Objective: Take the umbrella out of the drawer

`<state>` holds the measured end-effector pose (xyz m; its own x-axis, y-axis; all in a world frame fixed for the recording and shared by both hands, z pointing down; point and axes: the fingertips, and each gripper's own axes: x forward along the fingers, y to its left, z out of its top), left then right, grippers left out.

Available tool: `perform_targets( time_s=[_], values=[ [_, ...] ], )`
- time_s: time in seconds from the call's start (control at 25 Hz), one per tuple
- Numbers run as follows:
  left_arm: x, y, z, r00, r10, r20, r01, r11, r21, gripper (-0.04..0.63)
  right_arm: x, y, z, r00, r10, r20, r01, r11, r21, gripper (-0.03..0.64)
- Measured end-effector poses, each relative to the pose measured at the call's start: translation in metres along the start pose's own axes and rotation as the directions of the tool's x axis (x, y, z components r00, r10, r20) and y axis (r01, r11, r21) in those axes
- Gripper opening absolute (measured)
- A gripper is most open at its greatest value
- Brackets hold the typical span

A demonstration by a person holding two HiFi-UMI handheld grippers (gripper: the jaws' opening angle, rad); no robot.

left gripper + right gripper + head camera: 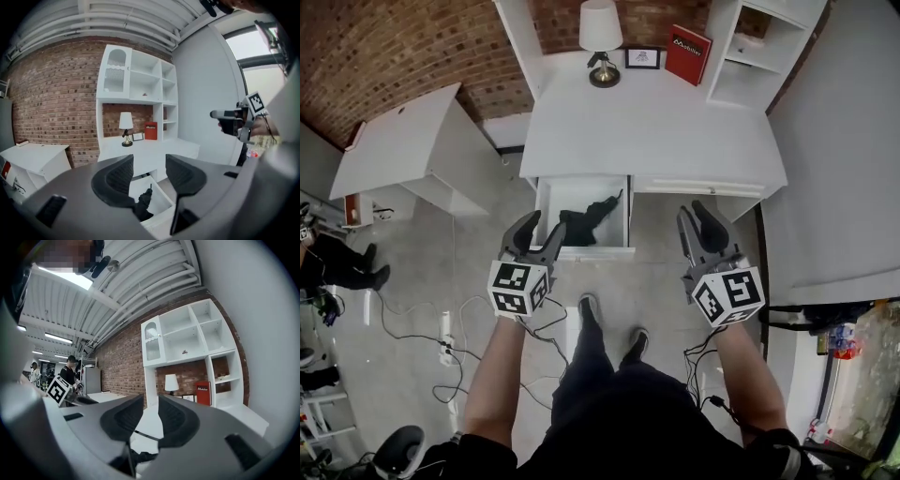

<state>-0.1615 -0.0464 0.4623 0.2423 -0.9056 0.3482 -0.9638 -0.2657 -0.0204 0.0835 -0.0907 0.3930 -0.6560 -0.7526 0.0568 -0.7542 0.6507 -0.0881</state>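
A black folded umbrella (586, 223) lay inside the pulled-out white drawer (546, 211) of the white table (656, 131), its slim end pointing toward the drawer's far right corner. The left hand-held gripper (536, 236) hovered over the drawer's near left corner, its jaws parted and nothing between them; in the left gripper view the umbrella showed below and beyond the gap, untouched. The right hand-held gripper (696, 217) hung to the right of the drawer, in front of the table's edge, its jaws apart by a narrower gap and likewise empty. At the back of the table stood a white-shaded lamp (602, 37), a small framed picture (642, 58) and a red book (688, 53).
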Motion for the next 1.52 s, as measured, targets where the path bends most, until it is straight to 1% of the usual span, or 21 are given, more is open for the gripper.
perform_targets(
  time_s=[0.16,0.28,0.36,0.48,0.64,0.72,0.8,0.88,1.04,1.12,1.16,1.24,1.28,1.36,1.44,1.52],
  values=[
    [0.049,0.027,-0.040,0.992,-0.079,-0.099,0.080,0.997,0.007,0.210,0.022,-0.016,0.001,0.998,-0.064,-0.016,0.064,0.998,-0.026,0.095],
    [0.088,0.046,-0.069,0.975,-0.143,-0.168,0.146,0.989,0.005,0.212,0.044,-0.030,0.001,0.990,-0.137,-0.028,0.136,0.990,-0.032,0.095],
    [0.113,0.055,-0.090,0.957,-0.188,-0.223,0.194,0.981,0.010,0.212,0.058,-0.034,-0.001,0.984,-0.176,-0.038,0.175,0.984,-0.031,0.094],
    [0.146,0.062,-0.123,0.918,-0.250,-0.309,0.270,0.963,0.023,0.215,0.075,-0.041,-0.007,0.971,-0.232,-0.060,0.230,0.972,-0.043,0.094],
    [0.181,0.069,-0.166,0.866,-0.293,-0.406,0.344,0.937,0.058,0.218,0.086,-0.047,-0.023,0.946,-0.305,-0.110,0.303,0.952,-0.034,0.094],
    [0.195,0.070,-0.191,0.835,-0.307,-0.456,0.379,0.923,0.072,0.218,0.086,-0.050,-0.032,0.934,-0.333,-0.132,0.332,0.943,-0.035,0.094],
    [0.207,0.068,-0.219,0.796,-0.320,-0.514,0.414,0.907,0.076,0.218,0.084,-0.054,-0.042,0.922,-0.358,-0.149,0.358,0.933,-0.030,0.094],
    [0.218,0.069,-0.244,0.763,-0.319,-0.563,0.436,0.896,0.083,0.219,0.085,-0.058,-0.053,0.911,-0.374,-0.175,0.375,0.927,-0.026,0.095],
    [0.240,0.072,-0.285,0.710,-0.306,-0.635,0.453,0.888,0.080,0.222,0.089,-0.067,-0.073,0.898,-0.377,-0.229,0.382,0.924,-0.023,0.098],
    [0.249,0.071,-0.302,0.677,-0.315,-0.666,0.462,0.885,0.050,0.232,0.089,-0.071,-0.083,0.893,-0.375,-0.248,0.384,0.923,-0.013,0.100],
    [0.251,0.068,-0.311,0.654,-0.326,-0.683,0.468,0.884,0.025,0.239,0.088,-0.073,-0.087,0.890,-0.377,-0.255,0.389,0.921,-0.006,0.100],
    [0.254,0.062,-0.329,0.598,-0.351,-0.720,0.486,0.873,-0.022,0.268,0.086,-0.079,-0.094,0.883,-0.388,-0.264,0.405,0.914,0.008,0.100],
    [0.255,0.059,-0.337,0.571,-0.358,-0.739,0.500,0.865,-0.032,0.281,0.085,-0.081,-0.098,0.880,-0.393,-0.268,0.411,0.911,0.014,0.100],
    [0.258,0.056,-0.351,0.529,-0.350,-0.773,0.526,0.850,-0.026,0.291,0.084,-0.082,-0.104,0.875,-0.396,-0.278,0.417,0.909,0.019,0.100],
    [0.261,0.056,-0.365,0.499,-0.332,-0.800,0.524,0.851,-0.026,0.299,0.082,-0.083,-0.110,0.872,-0.394,-0.290,0.416,0.909,0.017,0.100],
    [0.265,0.057,-0.374,0.481,-0.323,-0.815,0.504,0.863,-0.045,0.304,0.081,-0.084,-0.114,0.869,-0.394,-0.299,0.418,0.908,0.019,0.100]
  ],
)
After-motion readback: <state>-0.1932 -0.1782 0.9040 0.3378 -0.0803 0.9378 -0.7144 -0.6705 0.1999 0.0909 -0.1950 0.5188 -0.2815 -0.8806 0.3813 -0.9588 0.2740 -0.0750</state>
